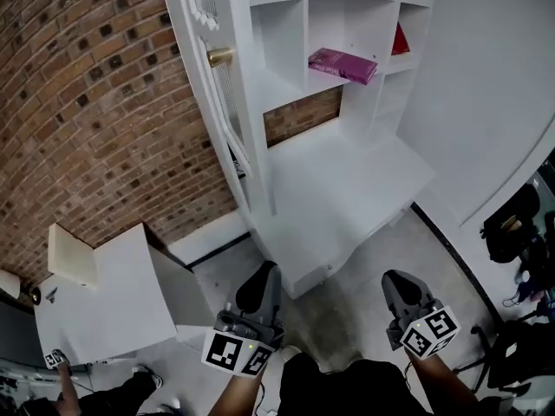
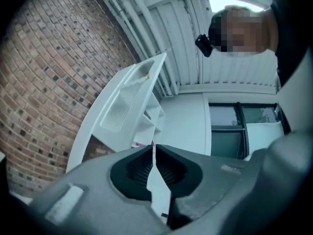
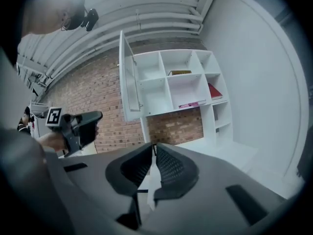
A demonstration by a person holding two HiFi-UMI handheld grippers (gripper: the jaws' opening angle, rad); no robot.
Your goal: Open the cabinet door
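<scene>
I see cabinet door [image 1: 224, 102] swung wide open, long edge upright, up ahead and leftward | left gripper [image 1: 257, 286], right gripper [image 1: 400, 288]: both pressed together, empty, well below it | left nearer, I think | task looks done

The right claw [image 3: 153, 148] sits low in front of the cabinet [image 3: 164, 82], its jaws drawn together to a thin slit with nothing between them. The cabinet's door [image 3: 128, 89] stands swung out at its left side. Inside are a dark book [image 3: 179, 73] in an upper compartment, a pink book [image 3: 191, 104] below it and a red book [image 3: 214, 91] further right. Left of the cabinet, before the brick wall [image 3: 93, 97], a hand holds the left claw [image 3: 98, 117].
</scene>
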